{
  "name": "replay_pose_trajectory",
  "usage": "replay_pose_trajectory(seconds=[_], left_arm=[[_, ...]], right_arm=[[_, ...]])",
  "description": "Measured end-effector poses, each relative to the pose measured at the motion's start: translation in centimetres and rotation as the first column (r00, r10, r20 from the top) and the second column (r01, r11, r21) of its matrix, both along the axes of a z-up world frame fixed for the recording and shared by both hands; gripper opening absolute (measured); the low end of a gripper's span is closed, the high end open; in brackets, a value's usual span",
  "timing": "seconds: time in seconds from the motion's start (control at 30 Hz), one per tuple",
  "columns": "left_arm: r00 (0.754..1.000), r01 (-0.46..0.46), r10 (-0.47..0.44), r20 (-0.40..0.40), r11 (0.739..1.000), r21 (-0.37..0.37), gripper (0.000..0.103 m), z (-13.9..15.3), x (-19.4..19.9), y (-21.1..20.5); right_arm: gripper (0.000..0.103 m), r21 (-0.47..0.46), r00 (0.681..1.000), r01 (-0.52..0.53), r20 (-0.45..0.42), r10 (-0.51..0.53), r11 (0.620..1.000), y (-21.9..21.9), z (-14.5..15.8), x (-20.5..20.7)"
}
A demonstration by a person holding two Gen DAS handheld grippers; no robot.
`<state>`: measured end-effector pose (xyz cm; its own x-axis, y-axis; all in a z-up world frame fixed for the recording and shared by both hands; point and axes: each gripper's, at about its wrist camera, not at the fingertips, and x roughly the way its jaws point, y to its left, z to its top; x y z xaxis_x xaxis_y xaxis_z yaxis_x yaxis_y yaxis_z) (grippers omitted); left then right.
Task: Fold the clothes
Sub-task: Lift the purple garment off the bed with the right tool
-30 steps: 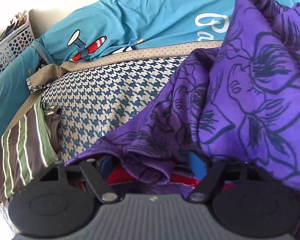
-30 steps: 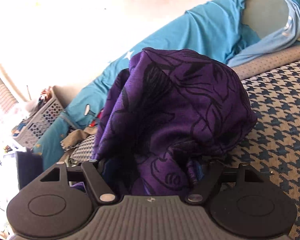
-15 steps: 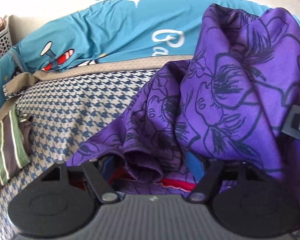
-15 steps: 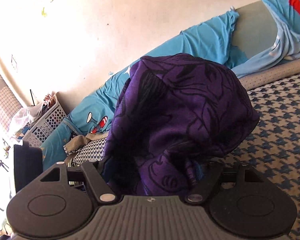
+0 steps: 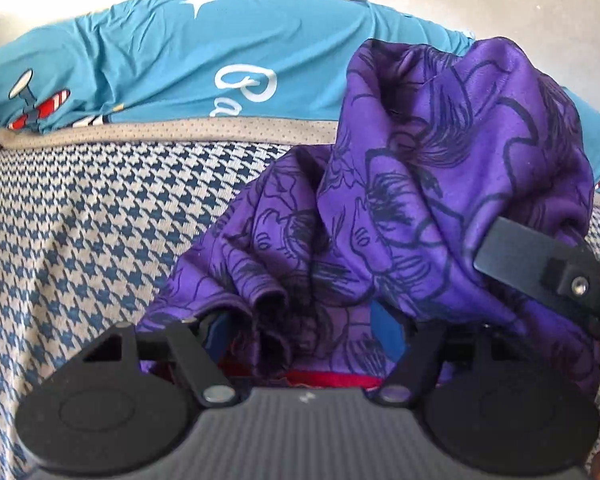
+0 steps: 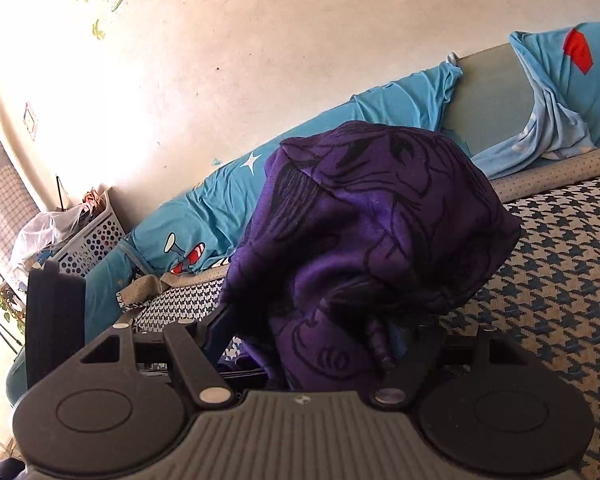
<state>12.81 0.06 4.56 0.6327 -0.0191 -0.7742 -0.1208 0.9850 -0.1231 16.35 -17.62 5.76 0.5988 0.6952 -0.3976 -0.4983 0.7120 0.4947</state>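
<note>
The purple garment [image 5: 440, 184] hangs bunched between our two grippers, lifted above the houndstooth cover [image 5: 100, 216] rather than lying flat on it. In the left wrist view it fills the frame from 12 to 4 o'clock, with a rolled hem dropping to 6 o'clock. Our left gripper [image 5: 304, 332] has its blue fingers [image 5: 386, 330] standing fairly wide, cloth heaped between them; we cannot tell whether they actually pinch it or merely carry it. A red strip also shows there, too hidden to name.

In the right wrist view our right gripper [image 6: 304, 340] is buried under the same fabric, which domes up at 12 o'clock and hides the fingertips, so we cannot tell how far it is closed either. Its black body juts into the left view at 3 o'clock, so the two tools sit just beside each other. We judge that we hold the garment up like this to find edges and shake it out before laying it down; no fold is made yet.

The cover looks soft and grippy, likely to drag thin cloth. At 11 o'clock lies a teal sheet [image 5: 160, 60] printed with a star and planes, against a pale wall [image 6: 260, 60]. A perforated basket [image 6: 96, 240] of clutter stands at 9 o'clock.
</note>
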Motion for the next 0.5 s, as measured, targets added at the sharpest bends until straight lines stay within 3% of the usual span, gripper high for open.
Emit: replay_pose_trajectory(seconds=[0.17, 0.3, 0.33, 0.5], left_arm=[[1.000, 0.009, -0.009, -0.007, 0.998, -0.067, 0.050, -0.4, 0.1, 1.0], [1.000, -0.029, 0.029, -0.003, 0.998, -0.048, 0.051, 0.2, -0.3, 1.8], [0.999, -0.039, 0.039, -0.002, 0.998, -0.043, 0.052, 0.3, -0.4, 2.0], [0.989, -0.130, 0.126, 0.084, 0.991, 0.042, 0.083, 3.0, -2.2, 5.0]], right_arm=[[0.079, 0.006, 1.000, -0.009, 0.005, 0.009, 1.000, 1.4, 0.0, 0.2], [0.083, -0.006, 0.999, -0.043, 0.033, 0.043, 0.999, 2.8, 0.3, -0.1], [0.083, -0.011, 0.998, -0.055, 0.043, 0.056, 0.998, 3.2, 0.4, -0.2], [0.084, 0.024, 0.992, -0.111, 0.059, 0.109, 0.994, 4.5, 0.7, -0.5]])
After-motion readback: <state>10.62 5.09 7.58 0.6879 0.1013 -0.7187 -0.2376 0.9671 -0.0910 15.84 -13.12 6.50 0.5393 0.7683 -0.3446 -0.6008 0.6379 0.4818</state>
